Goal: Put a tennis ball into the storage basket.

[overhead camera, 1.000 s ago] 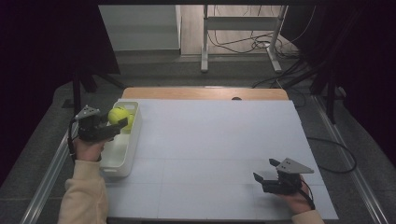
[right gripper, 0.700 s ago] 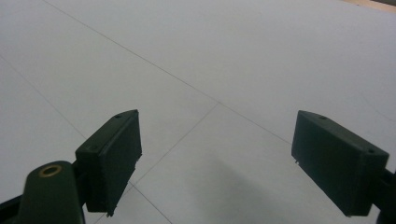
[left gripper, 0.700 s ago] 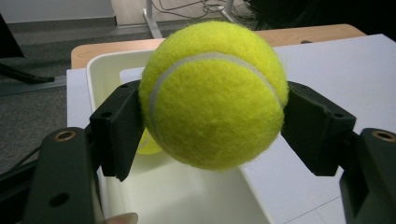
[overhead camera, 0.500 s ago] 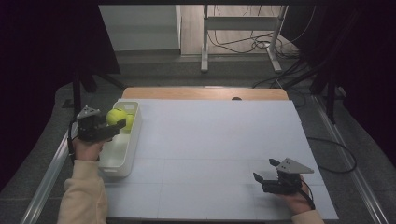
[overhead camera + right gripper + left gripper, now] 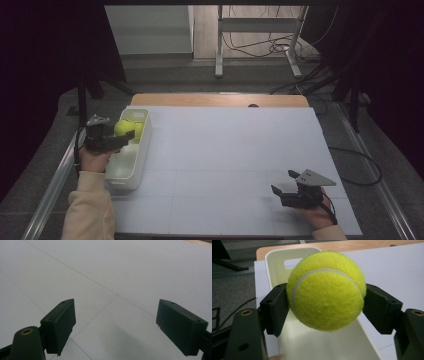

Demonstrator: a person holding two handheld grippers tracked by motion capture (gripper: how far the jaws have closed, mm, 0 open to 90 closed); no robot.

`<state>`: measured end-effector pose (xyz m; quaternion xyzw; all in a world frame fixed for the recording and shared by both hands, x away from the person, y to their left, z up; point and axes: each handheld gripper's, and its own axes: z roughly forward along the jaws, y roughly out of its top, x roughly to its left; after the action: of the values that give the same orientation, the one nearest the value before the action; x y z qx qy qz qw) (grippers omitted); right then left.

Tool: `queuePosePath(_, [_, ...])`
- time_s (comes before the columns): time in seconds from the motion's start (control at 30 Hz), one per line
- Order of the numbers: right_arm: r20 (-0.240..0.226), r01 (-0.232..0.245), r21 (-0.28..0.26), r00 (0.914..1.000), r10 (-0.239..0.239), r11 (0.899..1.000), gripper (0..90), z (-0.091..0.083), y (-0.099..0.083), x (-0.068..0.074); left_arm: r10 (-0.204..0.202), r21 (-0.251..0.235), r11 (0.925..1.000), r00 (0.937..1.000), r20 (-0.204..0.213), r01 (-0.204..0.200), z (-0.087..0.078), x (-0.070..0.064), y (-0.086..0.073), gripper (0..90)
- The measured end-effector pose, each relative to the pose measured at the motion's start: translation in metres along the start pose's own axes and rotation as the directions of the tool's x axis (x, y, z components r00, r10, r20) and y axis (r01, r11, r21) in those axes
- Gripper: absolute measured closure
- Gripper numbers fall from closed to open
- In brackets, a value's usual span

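Tennis ball point(image 5: 325, 291) pinched in left gripper point(image 5: 325, 302) (above bin point(image 5: 274, 260)), right gripper point(image 5: 116, 327) spread

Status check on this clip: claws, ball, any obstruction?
Left claw shut on tennis ball, above white bin. Right claw open, idle over table. Nothing in the way.

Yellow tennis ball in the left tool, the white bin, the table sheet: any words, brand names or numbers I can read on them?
None: no readable text in any view.
Fuzzy yellow tennis ball: a curved white seam, no printed brand on the side that faces the camera.
White plastic bin: plain.
White table sheet: thin grid lines, no writing.
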<state>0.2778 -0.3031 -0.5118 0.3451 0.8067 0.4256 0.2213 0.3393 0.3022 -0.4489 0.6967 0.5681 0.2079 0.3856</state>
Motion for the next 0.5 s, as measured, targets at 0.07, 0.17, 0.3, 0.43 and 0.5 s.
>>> queuePosePath(0.07, [0.0, 0.002, 0.001, 1.0, -0.002, 1.0, 16.9, 0.0, 0.0, 0.0001, 0.003, 0.017, 0.9999, 1.0, -0.005, -0.003, 0.002, 0.0002, -0.0003, 26.0])
queuePosePath(0.17, [0.0, 0.002, 0.002, 1.0, -0.002, 1.0, 16.9, 0.0001, 0.0, 0.0001, 0.007, 0.035, 0.9994, 0.9999, -0.011, -0.007, 0.0039, 0.0, -0.0006, 26.0])
queuePosePath(0.3, [-0.004, 0.002, 0.0, 1.0, -0.002, 1.0, 16.9, 0.0002, -0.0001, 0.0002, 0.019, 0.061, 0.998, 0.9994, -0.029, -0.017, 0.0066, -0.0011, -0.0009, 26.0])
queuePosePath(0.43, [-0.004, 0.002, 0.0, 1.0, -0.002, 1.0, 16.9, 0.0002, -0.0001, 0.0, 0.02, 0.072, 0.9972, 0.9993, -0.032, -0.017, 0.0077, -0.0009, -0.0013, 25.9])
queuePosePath(0.5, [-0.004, 0.002, 0.0, 1.0, -0.002, 1.0, 16.9, 0.0002, -0.0001, 0.0, 0.02, 0.074, 0.9971, 0.9993, -0.031, -0.017, 0.0079, -0.0008, -0.0015, 25.9])
